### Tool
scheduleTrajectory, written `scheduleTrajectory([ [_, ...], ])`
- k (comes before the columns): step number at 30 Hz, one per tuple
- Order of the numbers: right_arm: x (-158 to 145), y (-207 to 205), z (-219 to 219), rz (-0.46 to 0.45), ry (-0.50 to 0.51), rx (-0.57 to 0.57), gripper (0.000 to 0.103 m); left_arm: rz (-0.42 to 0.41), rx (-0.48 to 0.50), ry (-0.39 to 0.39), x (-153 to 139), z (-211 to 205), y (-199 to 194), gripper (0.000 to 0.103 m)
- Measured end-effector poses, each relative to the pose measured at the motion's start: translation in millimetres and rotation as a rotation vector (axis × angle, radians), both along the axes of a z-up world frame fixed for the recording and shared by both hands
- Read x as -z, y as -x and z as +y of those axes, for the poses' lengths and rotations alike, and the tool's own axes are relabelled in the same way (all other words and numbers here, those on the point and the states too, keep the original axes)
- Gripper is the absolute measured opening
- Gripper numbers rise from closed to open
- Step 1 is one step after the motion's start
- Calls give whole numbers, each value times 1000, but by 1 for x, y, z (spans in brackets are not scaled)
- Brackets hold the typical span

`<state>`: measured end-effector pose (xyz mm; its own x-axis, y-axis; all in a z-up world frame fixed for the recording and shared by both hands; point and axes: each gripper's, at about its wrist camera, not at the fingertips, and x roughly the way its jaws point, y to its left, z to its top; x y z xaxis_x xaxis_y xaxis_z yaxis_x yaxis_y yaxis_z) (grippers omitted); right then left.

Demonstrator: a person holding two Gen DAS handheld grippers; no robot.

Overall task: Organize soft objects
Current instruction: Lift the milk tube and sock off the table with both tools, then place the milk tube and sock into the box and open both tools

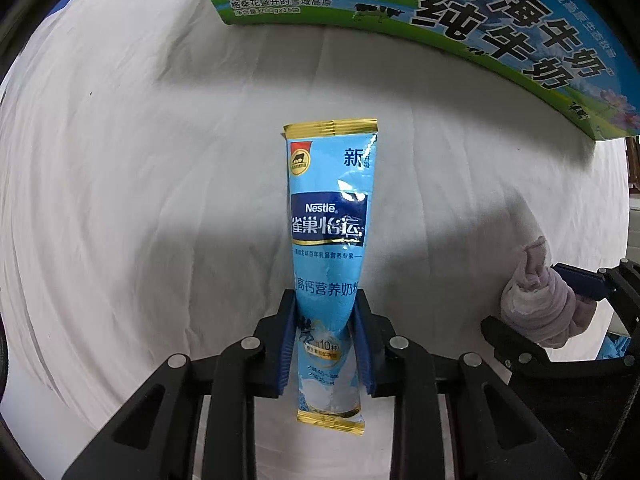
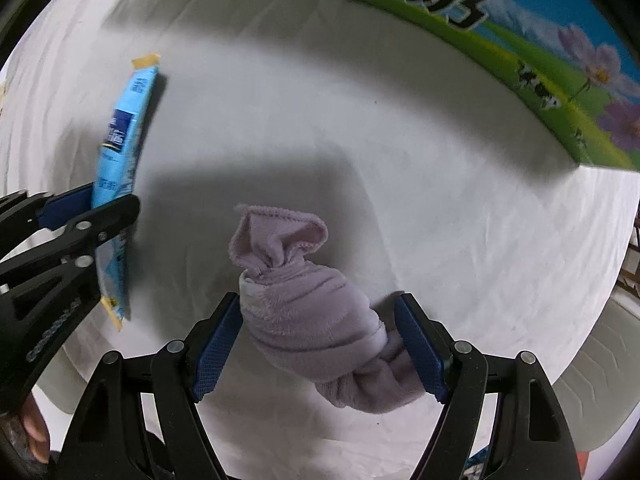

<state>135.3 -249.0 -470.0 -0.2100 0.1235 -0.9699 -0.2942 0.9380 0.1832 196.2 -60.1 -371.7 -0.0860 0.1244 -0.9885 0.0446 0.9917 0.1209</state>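
Left wrist view: left gripper point(image 1: 325, 332) clamped on the blue milk-powder sachet point(image 1: 327, 240), centre frame, lifted above the white cloth point(image 1: 120, 200). Right gripper point(image 2: 320, 344) pinches the knotted lilac sock point(image 2: 312, 312), lower centre of its own view. Milk carton box point(image 1: 480, 20) fills the upper right. Judgement: both items grasped, neither placed yet. Only the right view shows the sock's knot; only the left shows the sachet's label.

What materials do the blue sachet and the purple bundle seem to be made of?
Blue sachet: probably thin plastic-foil film with a glossy finish; it shows bright glare, crinkles, and crimped gold end seals.
Purple bundle: apparently soft knitted or fleece fabric with a matte finish; it has a fuzzy surface, a stitched hem, and folds.
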Motion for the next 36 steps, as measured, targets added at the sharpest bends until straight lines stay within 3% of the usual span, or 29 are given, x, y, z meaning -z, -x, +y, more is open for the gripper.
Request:
scheduleTrajectory([
  [2, 0, 2, -1, -12, 23, 13, 75, 0, -4, -1, 1, 1, 2, 23],
  [4, -3, 3, -6, -18, 41, 25, 62, -1, -6, -4, 3, 2, 3, 23],
  [6, -4, 5, -6, -9, 43, 35, 56, -1, -9, -5, 4, 3, 4, 22],
  [14, -22, 9, -11, -14, -3, 118, 52, -28, -3, 27, -14, -3, 6, 19],
  [22, -94, 3, -37, -92, -168, 241, 52, -131, 20, 141, -86, -24, -3, 19],
  [29, -181, -31, -76, -224, -318, 398, 52, -227, 45, 264, -164, -45, -50, 19],
  [33, -215, -79, -92, -279, -365, 490, 52, -279, 69, 255, -186, -53, -90, 19],
  [36, -215, -105, -96, -291, -366, 538, 52, -277, 62, 260, -185, -55, -124, 19],
])
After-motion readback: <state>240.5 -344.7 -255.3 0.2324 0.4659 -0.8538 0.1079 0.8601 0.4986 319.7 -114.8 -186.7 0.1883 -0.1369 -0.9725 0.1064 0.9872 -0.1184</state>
